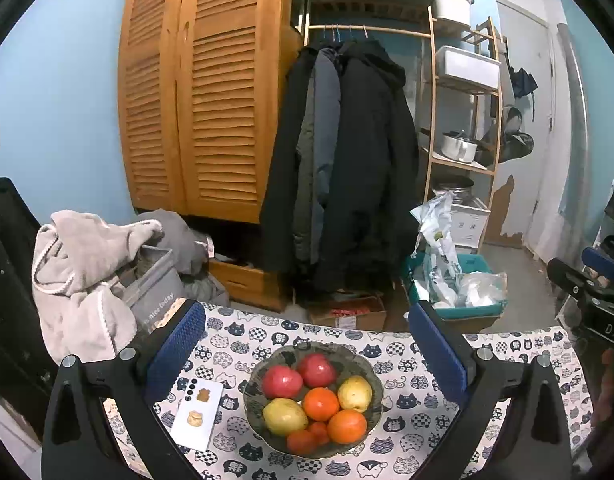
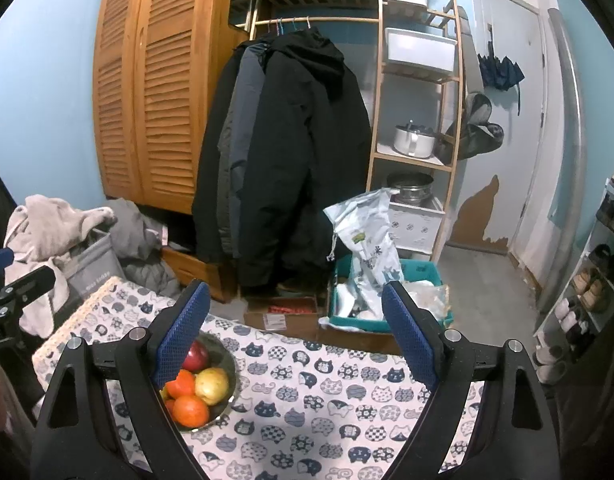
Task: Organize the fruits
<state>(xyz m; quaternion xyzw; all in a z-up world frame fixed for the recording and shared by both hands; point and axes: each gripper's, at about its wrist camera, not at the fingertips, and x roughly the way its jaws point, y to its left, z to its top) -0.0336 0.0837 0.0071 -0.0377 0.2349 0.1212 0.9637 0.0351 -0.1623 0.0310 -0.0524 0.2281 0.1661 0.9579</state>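
A table covered with a cat-print cloth (image 1: 407,400) fills the near part of both views. On it sits a dark bowl (image 1: 369,366) heaped with fruit: two red apples (image 1: 282,381), two yellow pears (image 1: 285,416) and several oranges (image 1: 321,403). A white phone (image 1: 198,412) lies just left of the bowl. The left gripper (image 1: 307,344) hangs over the bowl with its jaws wide and nothing between them. The right gripper (image 2: 297,332), likewise spread wide and empty, hovers to the right of the bowl (image 2: 229,364). Far behind stand a slatted wooden wardrobe (image 1: 199,112), dark coats (image 1: 347,160) on a rail, a shelf rack (image 1: 463,120) and a teal crate (image 1: 471,268) on the floor.
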